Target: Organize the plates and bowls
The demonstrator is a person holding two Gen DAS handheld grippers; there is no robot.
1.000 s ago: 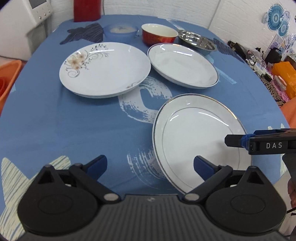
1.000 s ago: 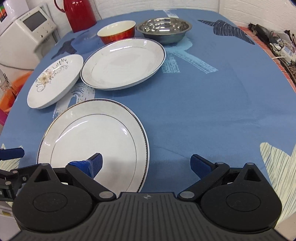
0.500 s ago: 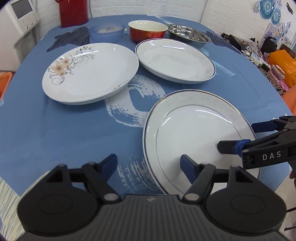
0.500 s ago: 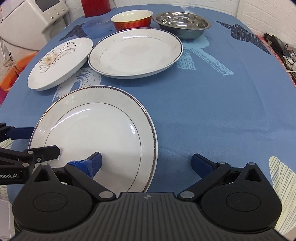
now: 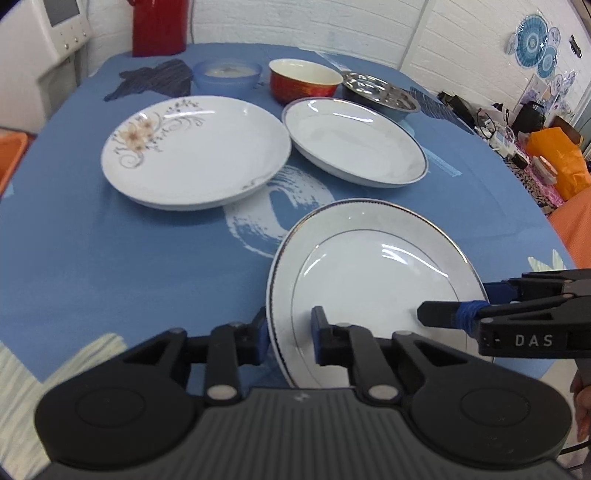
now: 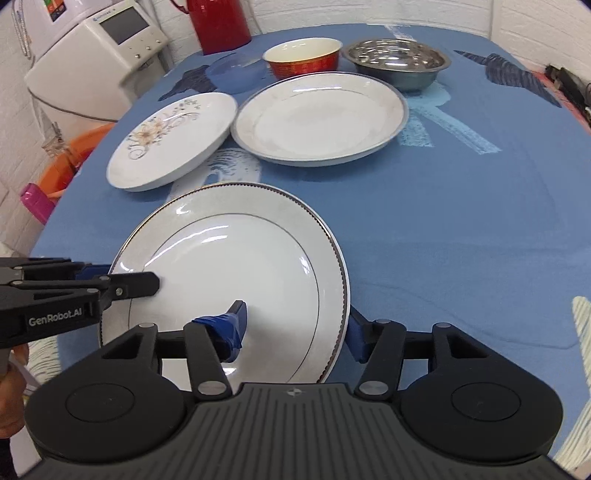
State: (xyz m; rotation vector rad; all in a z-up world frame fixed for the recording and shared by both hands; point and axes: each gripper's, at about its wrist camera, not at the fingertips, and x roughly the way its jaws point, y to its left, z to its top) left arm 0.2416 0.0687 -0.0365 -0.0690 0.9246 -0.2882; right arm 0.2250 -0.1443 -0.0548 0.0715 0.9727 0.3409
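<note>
A white plate with a thin gold rim [image 5: 373, 269] [image 6: 236, 258] is at the near edge of the blue table. My left gripper [image 5: 288, 330] is shut on its left rim, one finger above and one below. My right gripper [image 6: 295, 330] is shut on its right rim and also shows in the left wrist view [image 5: 454, 303]. The left gripper [image 6: 118, 277] shows from the side in the right wrist view. Farther back lie a floral plate [image 5: 195, 151] [image 6: 173, 140] and a deep grey-rimmed plate [image 5: 354, 140] [image 6: 321, 114].
Along the far side stand a pale blue bowl [image 5: 227, 75], a red bowl [image 5: 304, 79] [image 6: 303, 55], a steel bowl [image 5: 380, 96] [image 6: 397, 61] and a red thermos [image 6: 219, 22]. An orange basin [image 6: 70, 158] and a white appliance [image 6: 99, 62] stand off the table's left.
Both grippers went from wide open to shut on opposite rims of the gold-rimmed plate. The left one slid right onto the rim; the right one edged forward.
</note>
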